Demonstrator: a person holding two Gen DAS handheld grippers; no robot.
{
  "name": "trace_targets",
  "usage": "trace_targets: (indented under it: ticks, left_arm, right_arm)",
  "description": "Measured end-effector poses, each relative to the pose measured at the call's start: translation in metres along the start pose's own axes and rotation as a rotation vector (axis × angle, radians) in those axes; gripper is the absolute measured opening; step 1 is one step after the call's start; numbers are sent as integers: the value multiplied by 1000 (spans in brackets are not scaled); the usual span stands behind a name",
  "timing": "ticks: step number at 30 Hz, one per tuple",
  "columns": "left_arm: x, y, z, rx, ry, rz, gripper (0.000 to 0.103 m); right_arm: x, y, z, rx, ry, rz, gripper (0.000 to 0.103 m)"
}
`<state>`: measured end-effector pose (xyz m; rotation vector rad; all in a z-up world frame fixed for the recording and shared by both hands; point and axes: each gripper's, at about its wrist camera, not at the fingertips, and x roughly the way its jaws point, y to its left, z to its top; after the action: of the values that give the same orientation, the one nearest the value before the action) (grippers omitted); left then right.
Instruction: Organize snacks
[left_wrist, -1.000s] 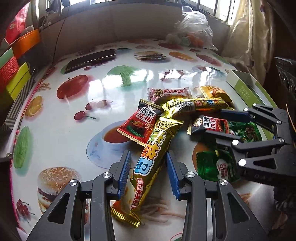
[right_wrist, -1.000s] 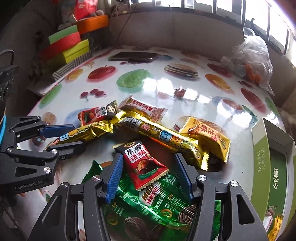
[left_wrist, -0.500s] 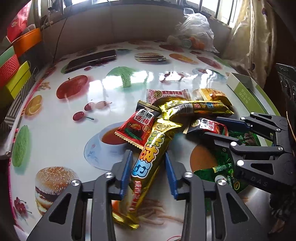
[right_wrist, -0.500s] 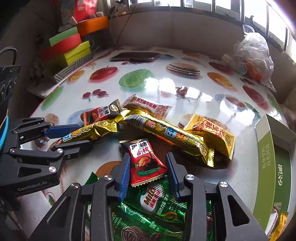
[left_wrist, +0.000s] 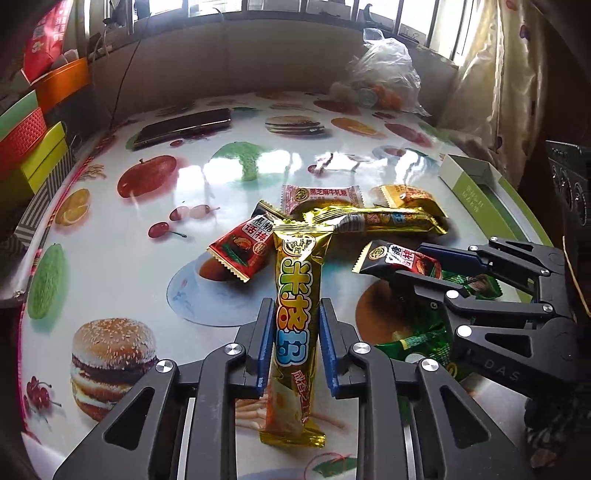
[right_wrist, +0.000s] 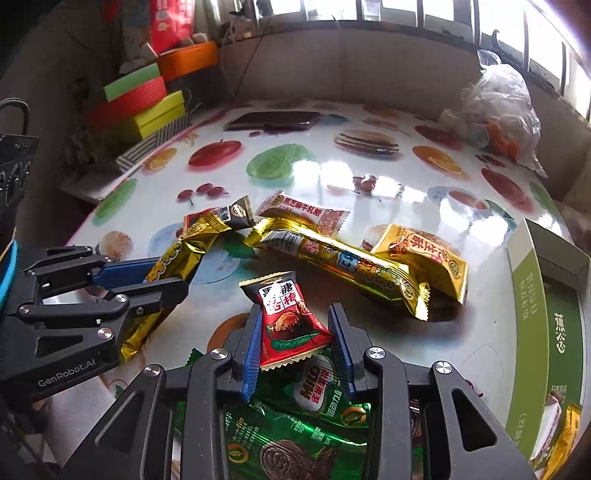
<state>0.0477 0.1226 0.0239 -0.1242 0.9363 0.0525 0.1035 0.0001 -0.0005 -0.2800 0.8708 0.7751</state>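
Both grips are on, left gripper (left_wrist: 297, 339) jaws just closed on the gold snack stick (left_wrist: 297, 295), right gripper (right_wrist: 297, 343) clamping the red plum candy (right_wrist: 286, 319) at centre frame, while most snacks lie unsorted and the green box (right_wrist: 532, 295) waits at right.

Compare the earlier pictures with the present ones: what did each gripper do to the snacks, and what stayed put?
Both grippers have just been closing. The left gripper now clamps the gold bar, which has swung upright between its fingers. The right gripper clamps the red packet, its far end lifted. The other gold bar, the pink packet, the green box and the phone stayed put.
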Motion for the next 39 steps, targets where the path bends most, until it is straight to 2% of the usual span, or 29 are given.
trace_targets:
  ticks: [20,39]
  left_arm:
    - [-37,-28,5,27,-73,0,24]
    - [-45,-75,21,89,-98,-70,24]
  right_arm:
    - [-59,-13,-8,118,-128,-31,34]
    - [-104,-44,-25,214,-197,-105,34]
